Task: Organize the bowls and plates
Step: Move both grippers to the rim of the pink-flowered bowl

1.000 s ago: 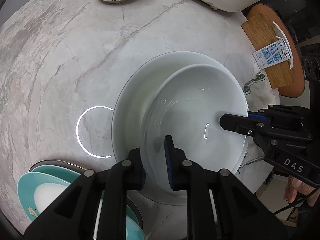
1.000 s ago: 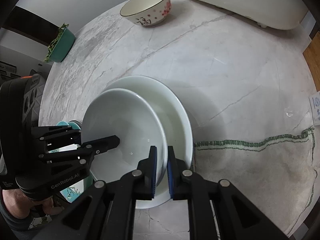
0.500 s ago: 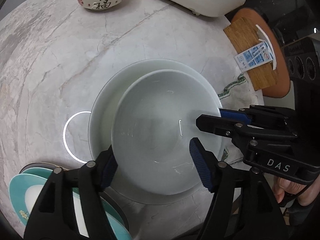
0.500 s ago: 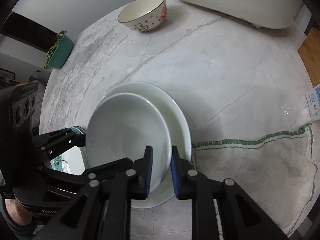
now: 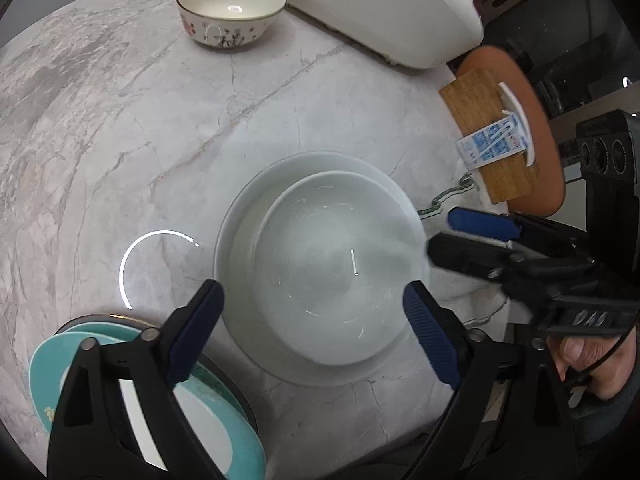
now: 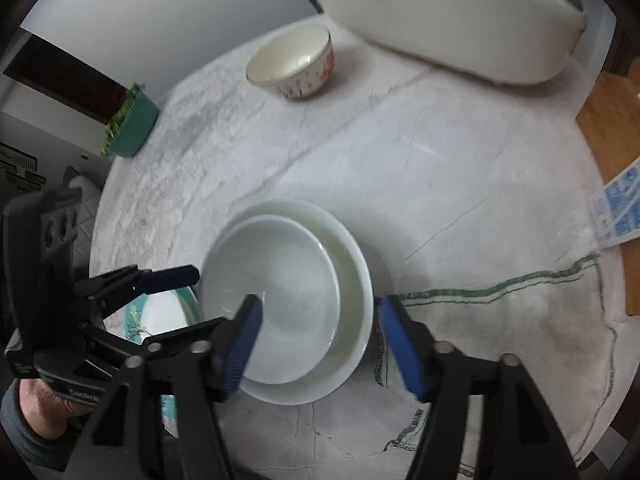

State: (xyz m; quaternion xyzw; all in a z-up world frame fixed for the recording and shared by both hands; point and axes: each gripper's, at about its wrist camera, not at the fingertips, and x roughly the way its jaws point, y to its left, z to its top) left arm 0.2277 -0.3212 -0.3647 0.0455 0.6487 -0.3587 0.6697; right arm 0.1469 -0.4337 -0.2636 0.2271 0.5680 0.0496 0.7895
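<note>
Left gripper (image 5: 314,332) wide open, holding nothing — right gripper (image 6: 318,340) same from my end, white bowl (image 5: 340,268) nested in white plate (image 5: 240,224), near the worktop's (image 5: 120,120) front edge, teal plates (image 5: 52,364) at its front-left corner.

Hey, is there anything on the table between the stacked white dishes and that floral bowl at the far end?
Nothing visible. Only bare marble tabletop lies between the white bowl nested in the larger white dish and the floral bowl with the gold rim. The big white appliance sits off to the side.
</note>
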